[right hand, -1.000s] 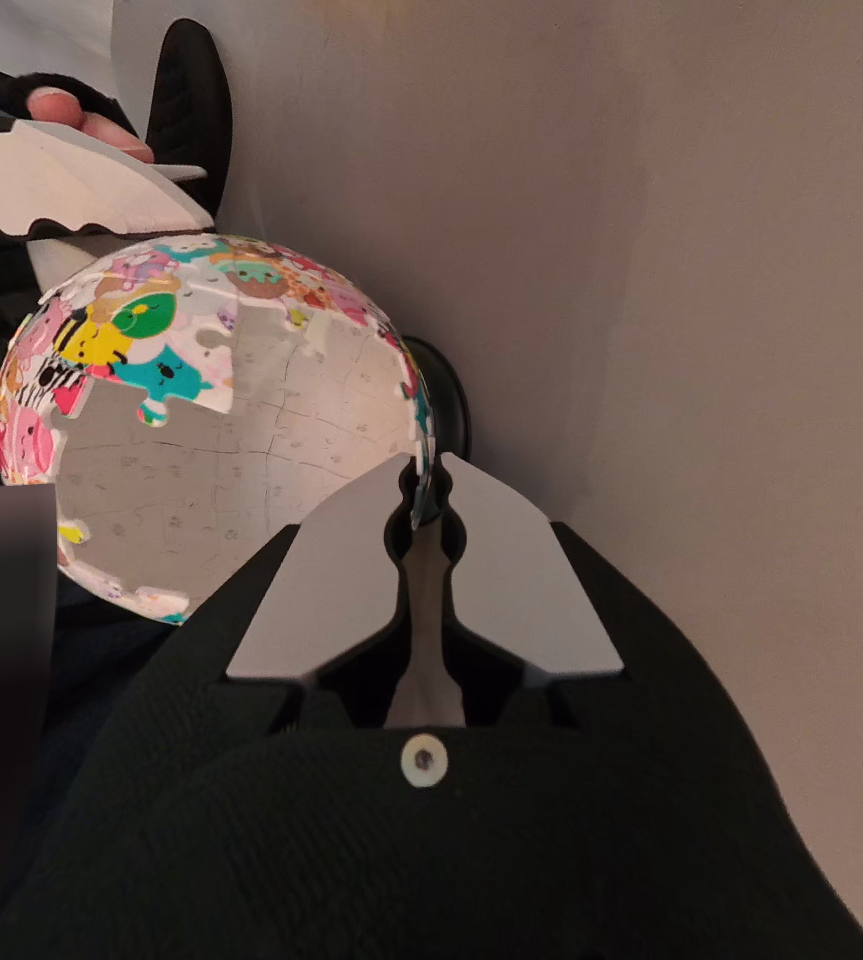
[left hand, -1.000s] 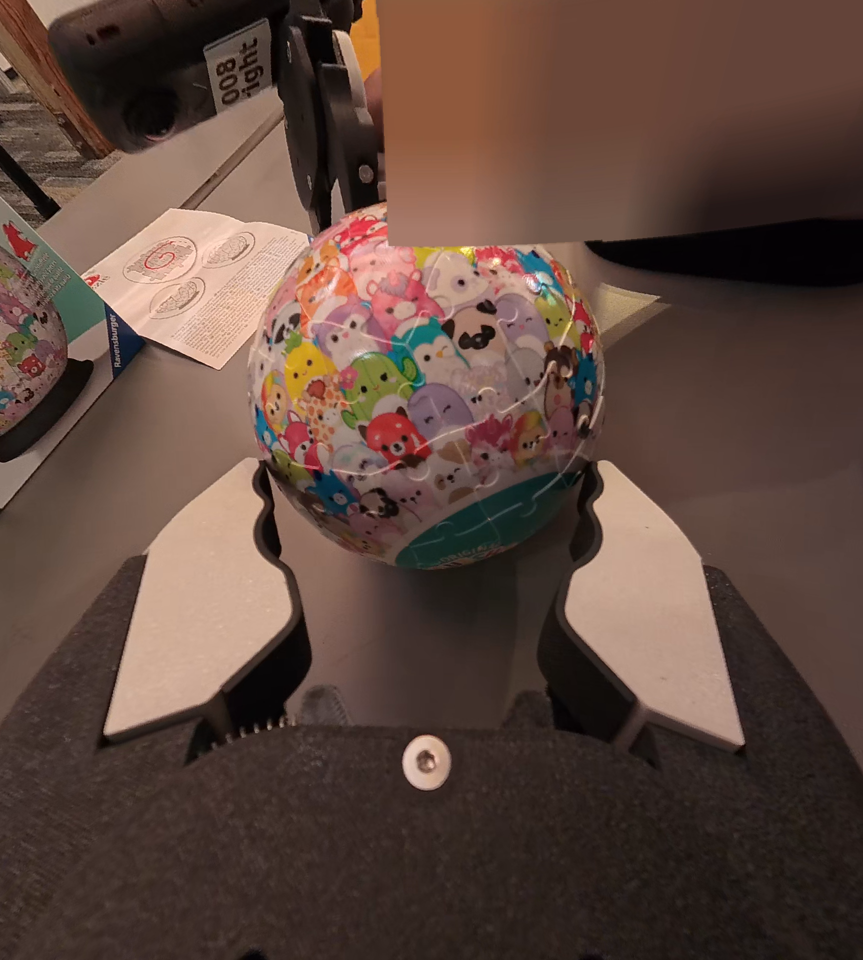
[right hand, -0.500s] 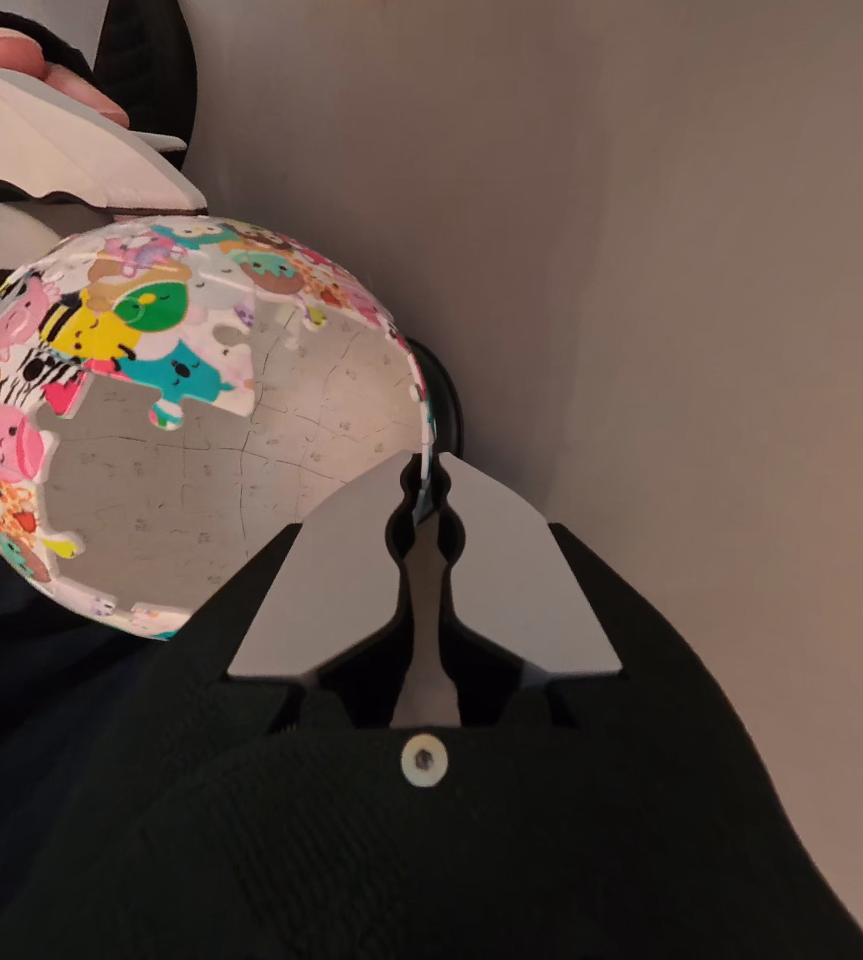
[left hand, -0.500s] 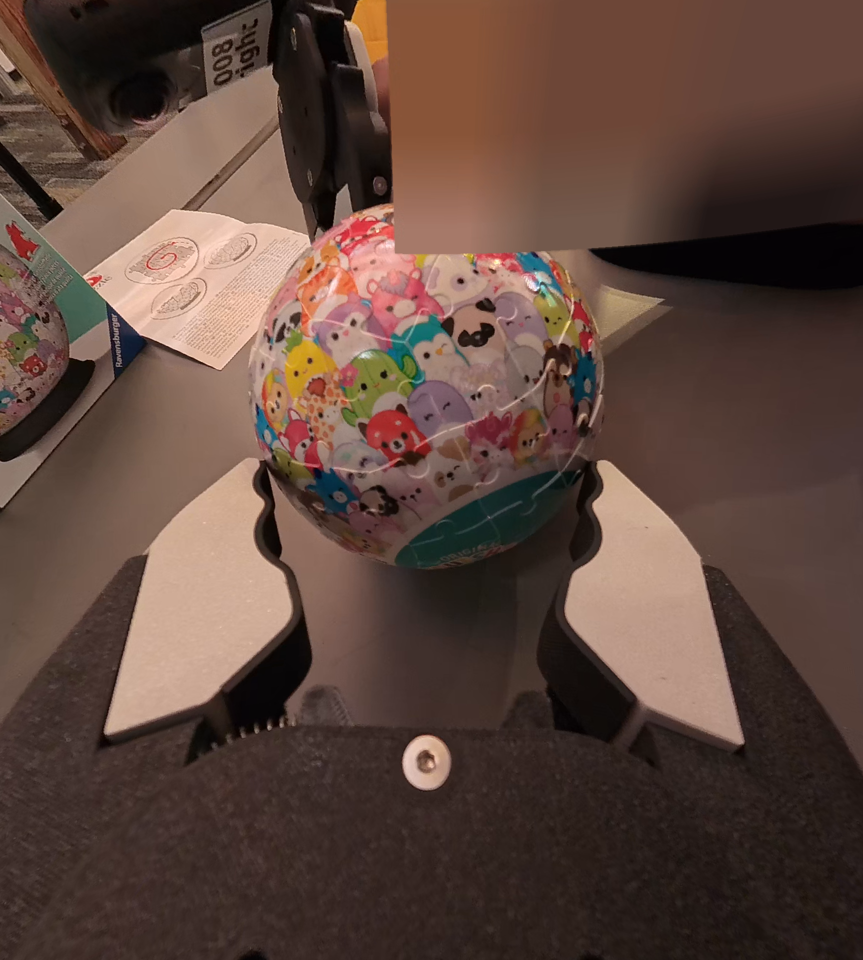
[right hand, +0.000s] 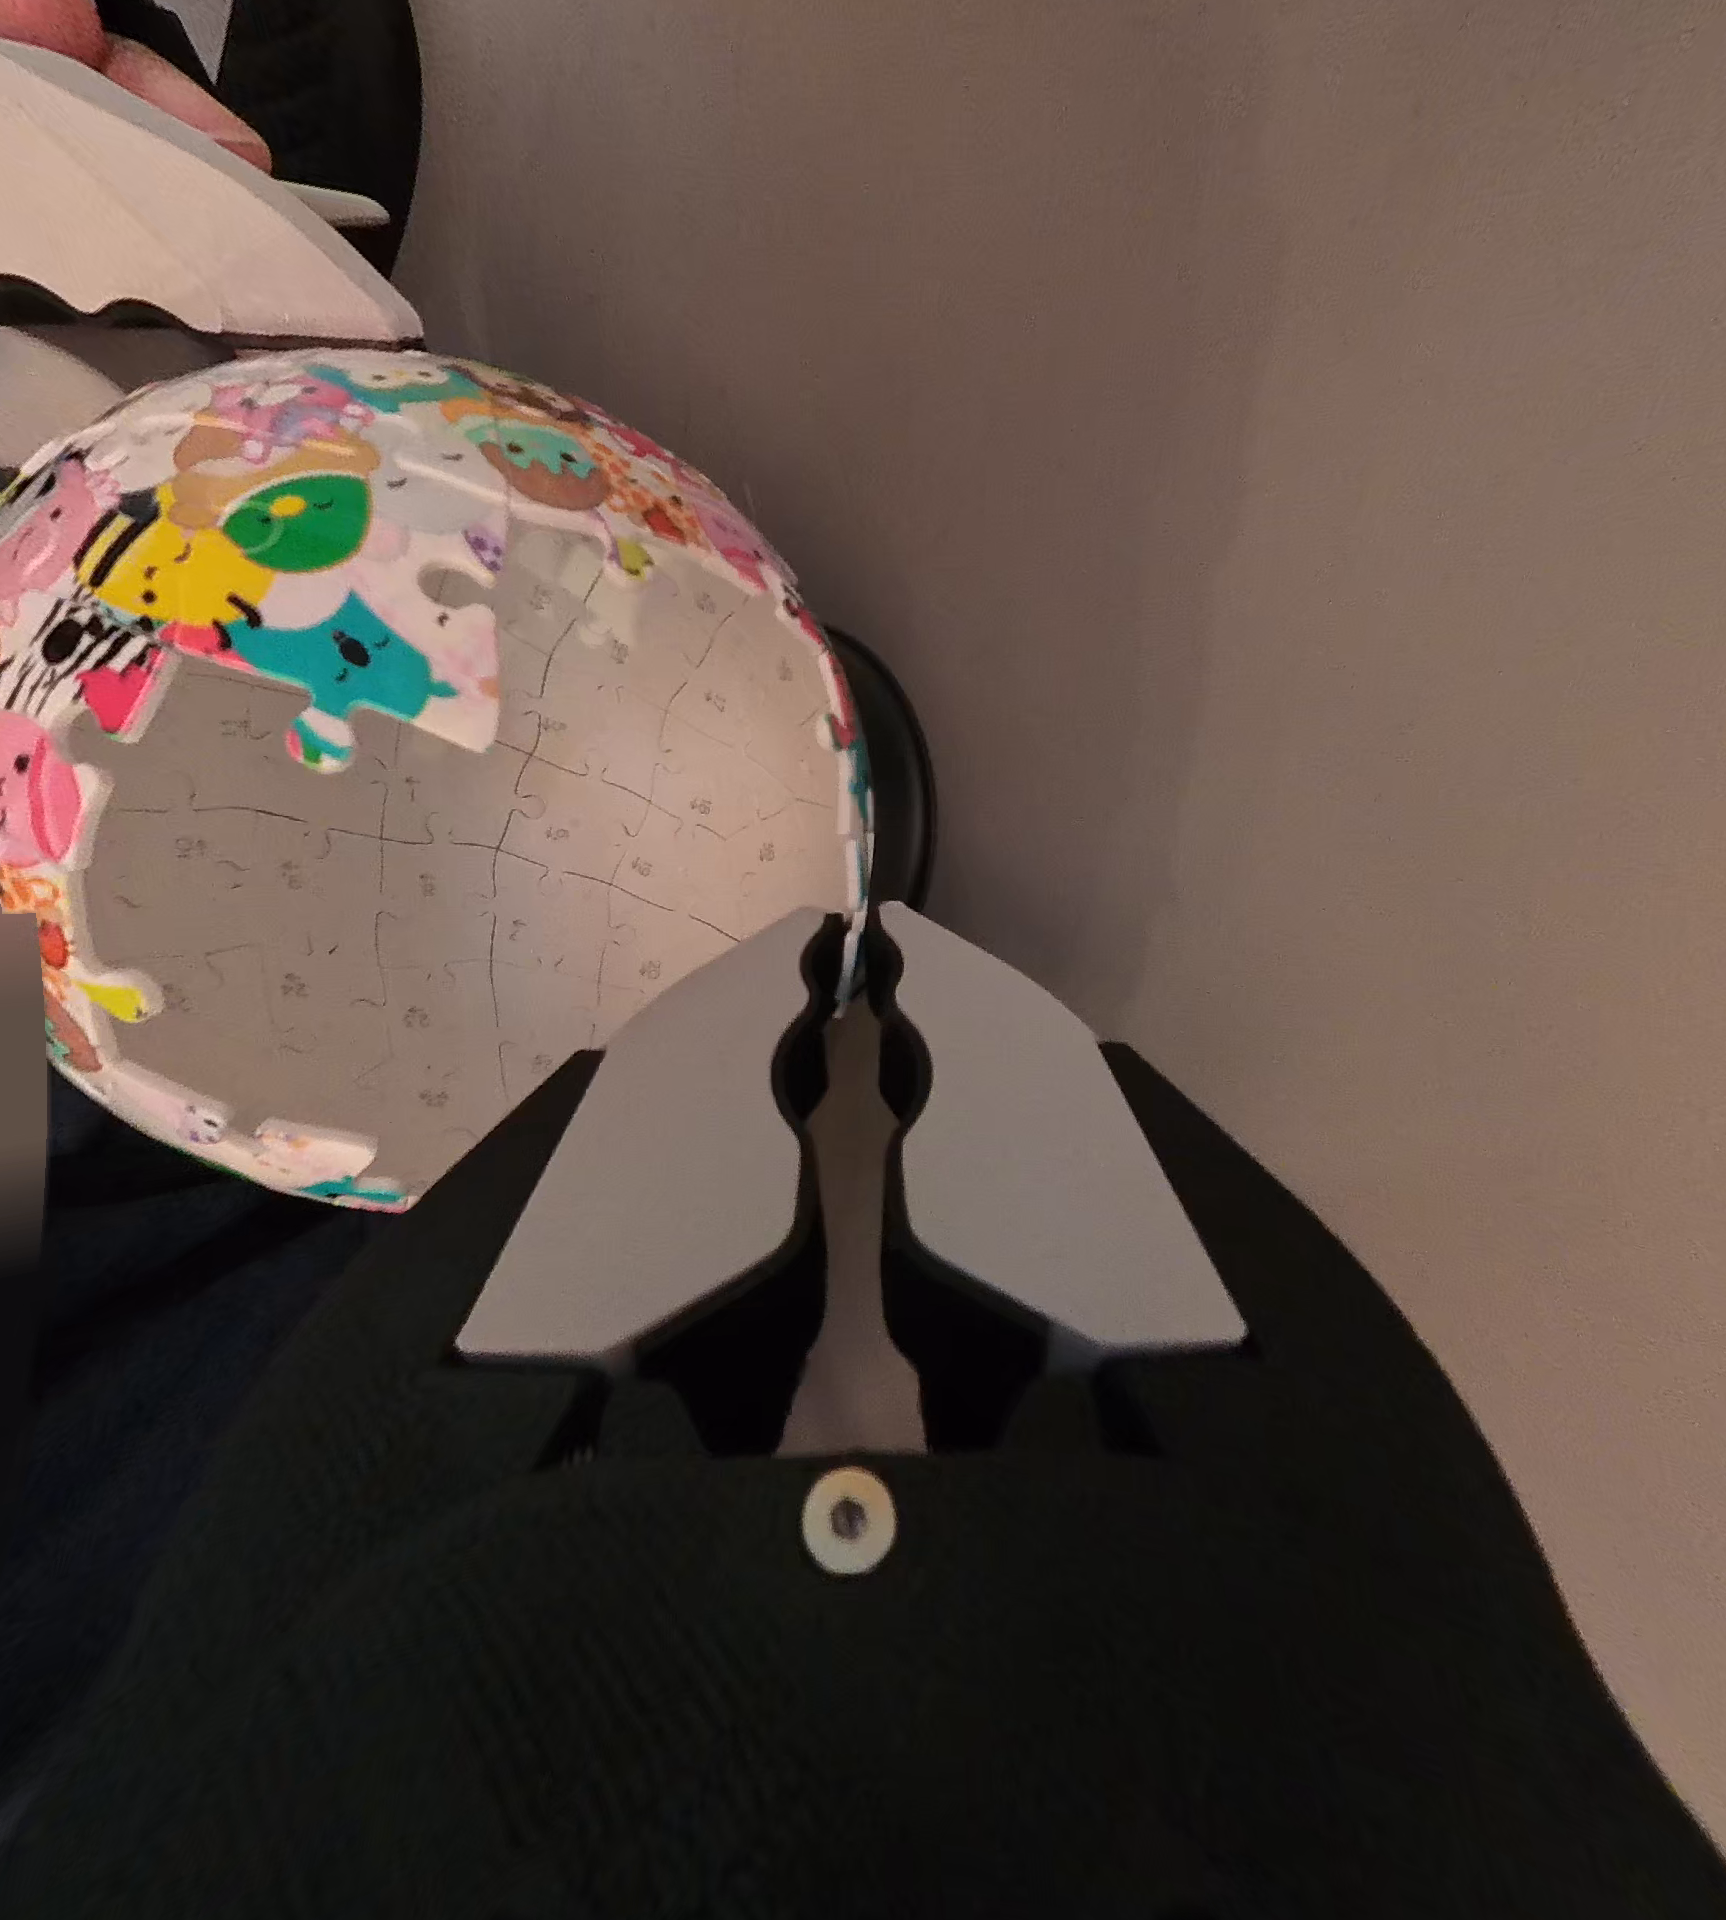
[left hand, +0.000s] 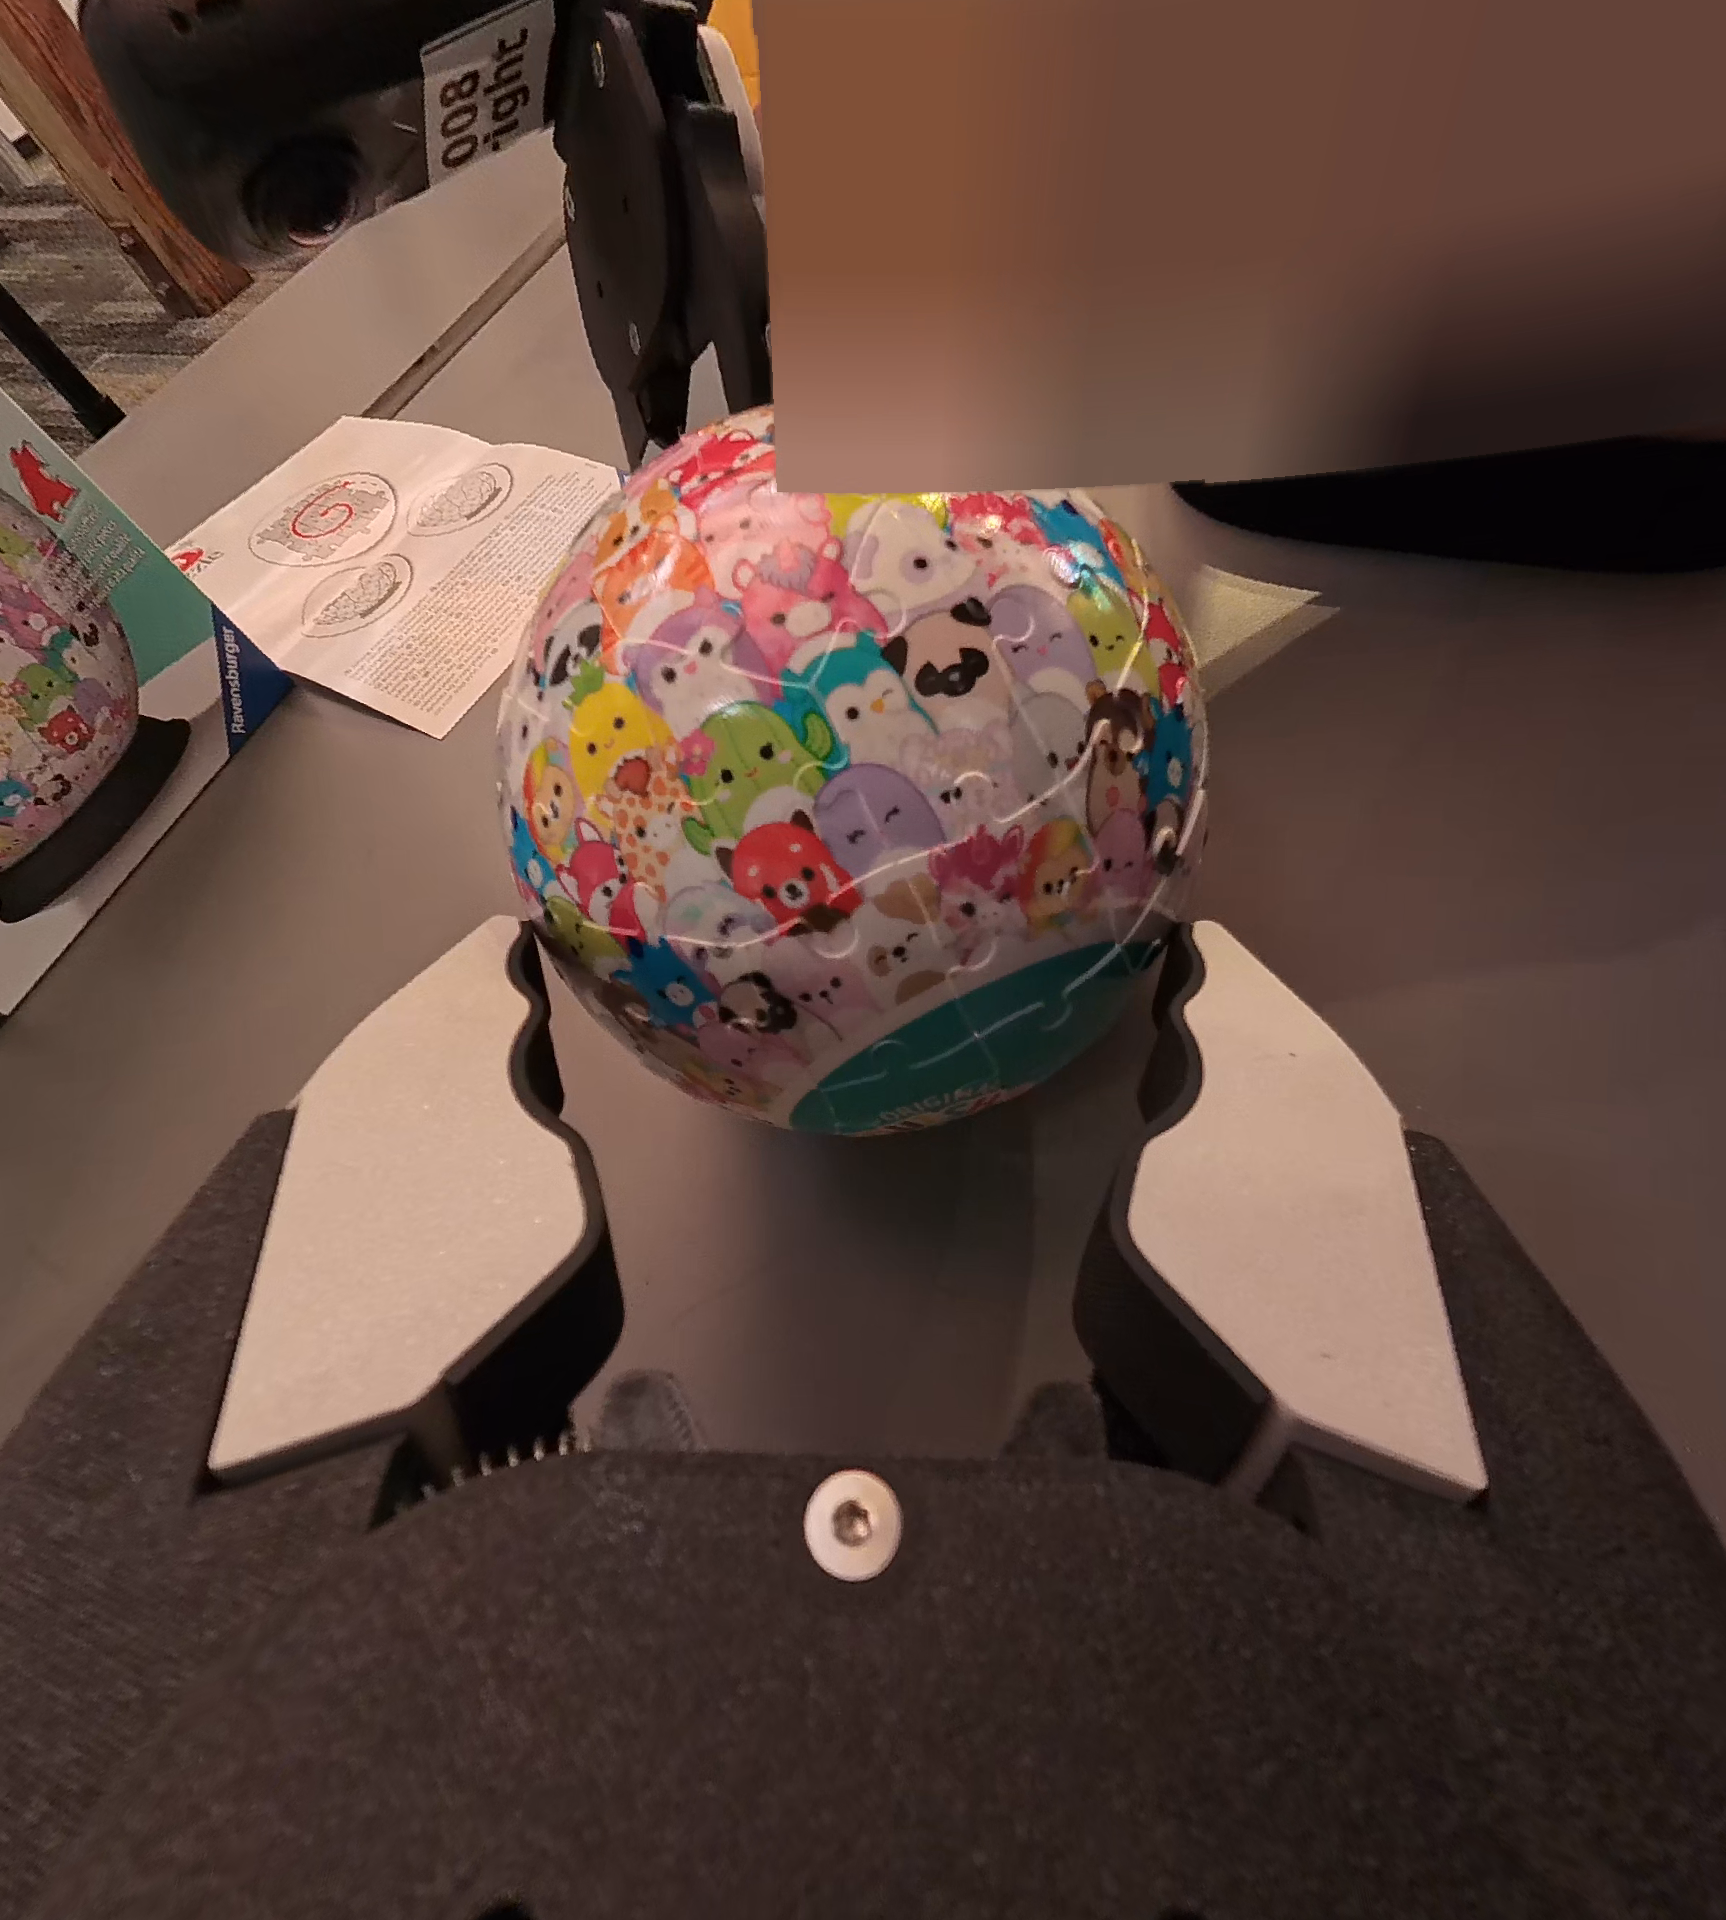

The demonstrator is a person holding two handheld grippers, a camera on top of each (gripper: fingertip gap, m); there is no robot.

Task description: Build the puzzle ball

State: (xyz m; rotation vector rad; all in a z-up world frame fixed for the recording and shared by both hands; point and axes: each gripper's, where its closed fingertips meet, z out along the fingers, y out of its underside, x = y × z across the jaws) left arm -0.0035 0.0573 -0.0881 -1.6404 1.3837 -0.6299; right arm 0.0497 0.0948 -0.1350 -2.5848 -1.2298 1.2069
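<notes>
The colourful puzzle ball rests on the grey table, its lower half between my left gripper's fingertips, which press both its sides. In the right wrist view the ball has a wide gap in its shell, and the pale numbered backs of the pieces show inside. My right gripper is pinched shut on the thin rim of that gap. It also shows in the left wrist view, at the ball's far top. One left finger lies against the ball's top.
The puzzle's box stands at the left, with an open instruction leaflet beside it. A black round object sits just behind the ball. A hand and a dark sleeve are beyond the ball. My right fingertips sit around 9 centimeters from my left ones.
The right gripper has tilted and shifted slightly while staying pinched on the ball's rim. The ball stays between the left fingers.
</notes>
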